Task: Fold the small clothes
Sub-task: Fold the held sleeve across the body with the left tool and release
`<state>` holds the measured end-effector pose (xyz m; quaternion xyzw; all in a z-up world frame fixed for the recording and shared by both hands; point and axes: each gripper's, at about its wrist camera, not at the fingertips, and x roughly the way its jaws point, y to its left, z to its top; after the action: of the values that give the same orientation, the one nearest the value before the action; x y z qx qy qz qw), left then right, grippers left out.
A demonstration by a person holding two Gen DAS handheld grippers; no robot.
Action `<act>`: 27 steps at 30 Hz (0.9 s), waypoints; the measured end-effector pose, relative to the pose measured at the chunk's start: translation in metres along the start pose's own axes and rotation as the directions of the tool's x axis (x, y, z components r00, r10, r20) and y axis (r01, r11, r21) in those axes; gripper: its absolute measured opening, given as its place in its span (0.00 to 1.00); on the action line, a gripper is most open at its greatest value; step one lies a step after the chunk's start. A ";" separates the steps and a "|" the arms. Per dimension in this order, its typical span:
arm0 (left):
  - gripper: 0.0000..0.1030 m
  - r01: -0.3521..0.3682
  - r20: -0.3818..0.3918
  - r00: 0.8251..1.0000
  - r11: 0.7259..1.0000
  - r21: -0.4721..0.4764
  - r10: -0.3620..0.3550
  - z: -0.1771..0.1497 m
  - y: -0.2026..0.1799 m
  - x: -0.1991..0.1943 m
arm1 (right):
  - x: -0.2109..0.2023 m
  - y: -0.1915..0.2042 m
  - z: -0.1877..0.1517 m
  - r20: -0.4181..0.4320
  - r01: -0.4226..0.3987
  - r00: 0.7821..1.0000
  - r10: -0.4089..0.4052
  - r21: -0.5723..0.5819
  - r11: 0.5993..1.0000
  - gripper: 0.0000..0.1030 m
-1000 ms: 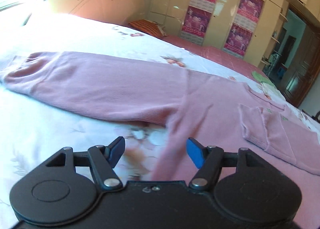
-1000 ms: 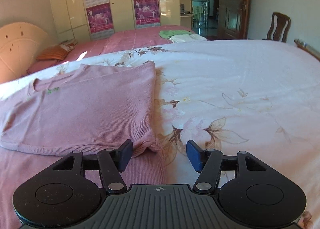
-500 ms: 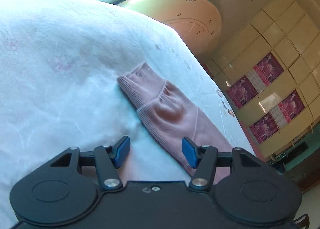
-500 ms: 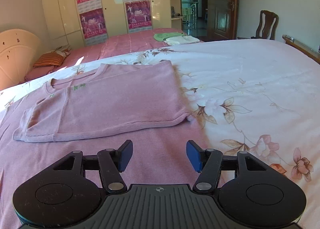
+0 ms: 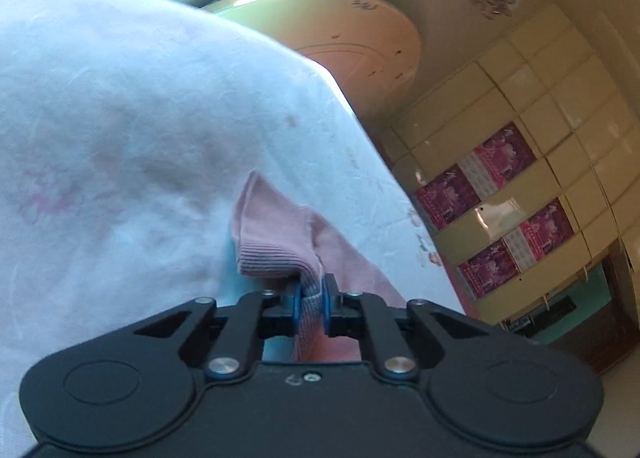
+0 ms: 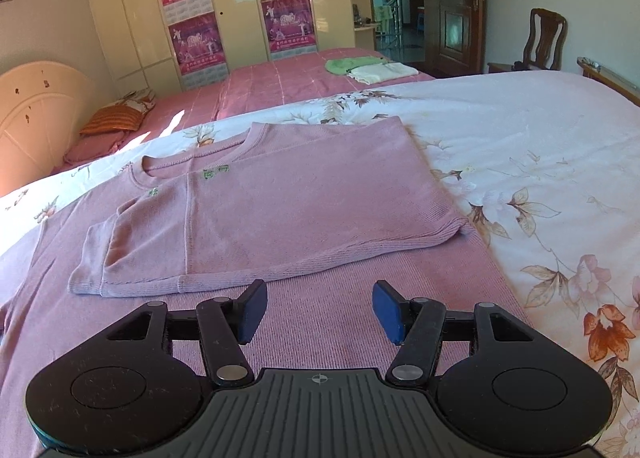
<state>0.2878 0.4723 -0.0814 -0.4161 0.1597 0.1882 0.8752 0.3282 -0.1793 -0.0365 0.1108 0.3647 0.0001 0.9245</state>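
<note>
On the bedsheet [image 6: 520,129], pink sweater [image 6: 280,209]

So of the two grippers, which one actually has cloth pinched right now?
The left gripper: its blue pads clamp the pink sleeve's cuff. The right gripper hangs open above the sweater.

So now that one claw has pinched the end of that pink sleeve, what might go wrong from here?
1. The left claw grips only the ribbed edge of the sleeve cuff, so the knit could slip out once it is pulled.
2. Dragging the sleeve might disturb the side of the pink sweater that already lies folded over.
3. The right claw is open over the fabric and holds nothing, so the sweater may slide on the floral sheet.
</note>
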 end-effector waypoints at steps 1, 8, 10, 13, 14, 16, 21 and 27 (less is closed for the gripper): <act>0.09 0.026 0.004 1.000 0.994 0.105 -0.027 -0.003 -0.024 -0.003 | -0.001 0.000 0.000 0.003 -0.002 1.000 0.002 0.000 1.000 0.57; 0.09 0.245 -0.148 0.969 0.861 0.445 -0.199 -0.086 -0.176 0.007 | 0.000 -0.004 0.002 0.011 -0.020 1.000 0.020 0.011 1.000 0.57; 0.09 0.298 -0.210 0.952 0.830 0.471 -0.223 -0.124 -0.213 0.020 | -0.002 -0.006 0.003 0.015 -0.031 0.999 0.031 0.016 0.999 0.57; 0.09 0.376 -0.297 0.919 0.797 0.473 -0.258 -0.176 -0.253 0.035 | -0.007 -0.011 0.006 0.020 -0.049 0.999 0.048 0.029 0.998 0.57; 0.09 0.394 -0.320 0.911 0.782 0.483 -0.262 -0.193 -0.265 0.039 | -0.009 -0.013 0.006 0.022 -0.055 0.998 0.054 0.036 0.998 0.57; 0.09 0.417 -0.364 0.897 0.751 0.512 -0.250 -0.224 -0.285 0.049 | -0.012 -0.019 0.008 0.021 -0.069 0.997 0.068 0.058 0.996 0.57; 0.31 0.419 -0.485 0.868 0.684 0.597 -0.108 -0.289 -0.313 0.086 | -0.012 -0.019 0.011 0.006 -0.141 0.990 0.141 0.079 0.987 0.57; 0.70 0.306 -0.297 0.947 0.635 0.709 -0.124 -0.271 -0.282 0.033 | 0.001 0.013 0.017 0.006 -0.300 0.954 0.301 0.082 0.950 0.57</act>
<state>0.4144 0.1008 -0.0706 -0.0546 0.2676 -0.0477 0.9608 0.3416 -0.1700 -0.0225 0.2027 0.3462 0.1262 0.9073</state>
